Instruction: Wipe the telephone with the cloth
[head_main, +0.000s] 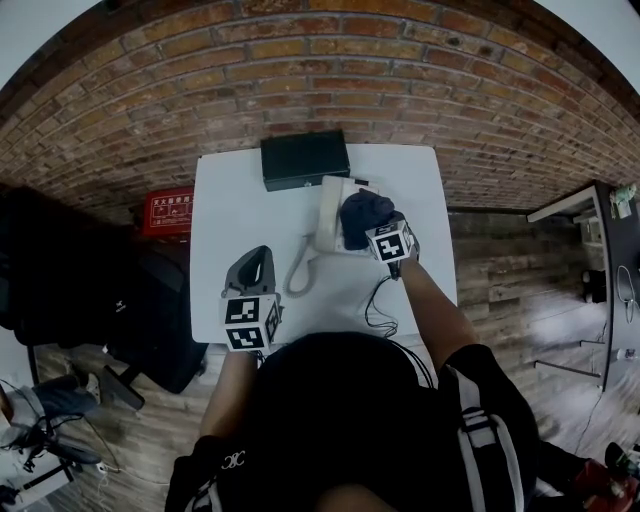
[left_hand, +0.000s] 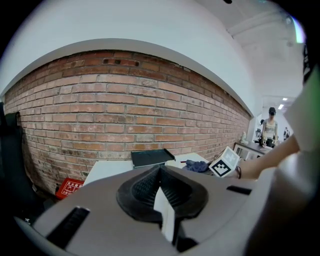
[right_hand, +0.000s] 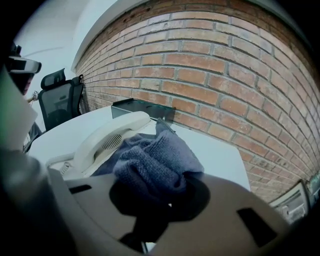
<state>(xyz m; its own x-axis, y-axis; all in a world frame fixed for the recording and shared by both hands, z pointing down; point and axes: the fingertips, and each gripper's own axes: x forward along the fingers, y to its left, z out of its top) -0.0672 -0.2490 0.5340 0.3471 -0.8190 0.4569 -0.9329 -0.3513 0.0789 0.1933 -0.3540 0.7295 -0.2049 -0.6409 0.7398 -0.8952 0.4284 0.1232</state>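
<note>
The cream corded telephone (head_main: 338, 190) lies on the white bench's (head_main: 240, 220) far right, its handset (head_main: 327, 218) cradled, with the bunched dark-blue cloth (head_main: 366, 212) on its body.

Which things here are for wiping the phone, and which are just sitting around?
For the job:
telephone
cloth, bunched on top of it
right gripper, fingers pinching the cloth

Just lying about:
black case behind the telephone
red box
black chair

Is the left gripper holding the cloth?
No, the cloth sits in the right gripper's fingers on the telephone; the left gripper holds nothing.
</note>
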